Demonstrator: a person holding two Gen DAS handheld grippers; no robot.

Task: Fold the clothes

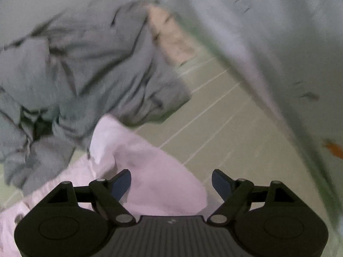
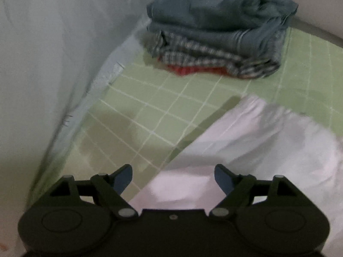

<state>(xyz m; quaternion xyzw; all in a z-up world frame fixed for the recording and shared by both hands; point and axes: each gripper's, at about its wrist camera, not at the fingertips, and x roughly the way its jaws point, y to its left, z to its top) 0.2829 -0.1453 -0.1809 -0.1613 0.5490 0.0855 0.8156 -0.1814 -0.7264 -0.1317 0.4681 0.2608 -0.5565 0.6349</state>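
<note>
hovering with my left gripper and right gripper both spread wide and empty over the pale pink garment on the green checked sheet, i judge it light, limp and best pinched along its straight edge.

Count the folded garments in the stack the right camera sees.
4 visible: a blue-grey garment on top, a second blue one under it, a plaid one next, a red one at the bottom; others may be hidden.
</note>
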